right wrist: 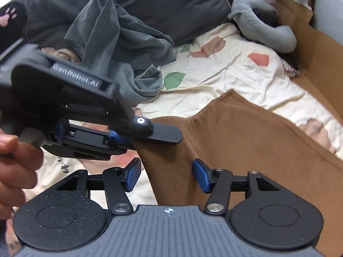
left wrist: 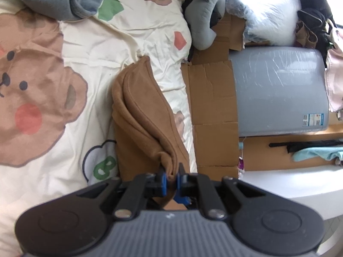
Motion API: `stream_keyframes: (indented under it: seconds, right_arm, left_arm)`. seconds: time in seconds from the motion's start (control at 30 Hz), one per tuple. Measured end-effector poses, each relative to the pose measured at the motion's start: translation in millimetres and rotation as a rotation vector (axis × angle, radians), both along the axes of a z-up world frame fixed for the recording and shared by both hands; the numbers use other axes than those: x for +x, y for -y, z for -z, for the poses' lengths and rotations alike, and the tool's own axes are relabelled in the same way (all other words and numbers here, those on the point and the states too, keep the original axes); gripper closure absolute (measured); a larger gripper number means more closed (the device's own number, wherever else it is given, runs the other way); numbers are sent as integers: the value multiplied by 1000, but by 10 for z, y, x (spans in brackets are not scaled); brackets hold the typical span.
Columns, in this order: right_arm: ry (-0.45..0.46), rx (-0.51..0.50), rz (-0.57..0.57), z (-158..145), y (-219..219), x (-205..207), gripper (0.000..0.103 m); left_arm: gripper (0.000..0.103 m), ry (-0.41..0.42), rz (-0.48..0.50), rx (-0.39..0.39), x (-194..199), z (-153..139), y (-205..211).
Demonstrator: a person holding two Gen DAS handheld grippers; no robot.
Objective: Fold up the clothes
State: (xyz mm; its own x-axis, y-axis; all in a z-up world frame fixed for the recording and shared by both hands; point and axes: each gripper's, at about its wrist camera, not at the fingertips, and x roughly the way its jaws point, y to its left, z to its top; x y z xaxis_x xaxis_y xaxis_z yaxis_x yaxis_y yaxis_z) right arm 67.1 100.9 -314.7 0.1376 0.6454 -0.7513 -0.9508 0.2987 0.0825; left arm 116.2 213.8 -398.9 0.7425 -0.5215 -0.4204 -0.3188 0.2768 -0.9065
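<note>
1. Brown garment lay on the bed, on a cream bear-print cover, close to the bed's edge beside flattened cardboard.
2. Left tongs were pressed together on a bunched fold of that brown cloth, its blue pads squeezing the fabric between them.
3. From the right wrist view, the same cloth spread out wide and flat over the cover, with one corner pointing up toward the middle of the bed.
4. Right tongs stood spread, one blue pad on each side of the cloth's near edge, gripping nothing.
5. A hand at the left of that view held the left tool, whose black finger lay across the cloth's edge.
6. A dark grey garment sat crumpled farther back on the bed, well apart from the brown one.
7. A grey plush toy lay at the far edge of the bed, next to the cardboard.
8. A grey mattress wrapped in plastic lay beyond the cardboard.
</note>
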Motion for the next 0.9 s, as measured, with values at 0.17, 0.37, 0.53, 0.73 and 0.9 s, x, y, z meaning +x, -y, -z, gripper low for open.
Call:
stream_keyframes:
  seconds: [0.17,0.37,0.53,0.73,0.9]
  right_arm:
    - [80,-5,3,11,-129,-96,43]
    - [147,-19,-5,73,-195,-148,61]
    - [177,-30,10,81,-195,-92,97]
    - [150,-12,57,36,-114,56,97]
    - [142,-7,64,11,-74,81,97]
  left_arm:
    - [94,0,-4,-16,-13,-13,18]
    - [95,18,8,-29,-7,-60,27]
    - [89,129,5,-65,-86,-205,-64]
    - [71,172,-72,-26,-127,-245,-316]
    - [43,91,-103,-12,-96,-16,-428]
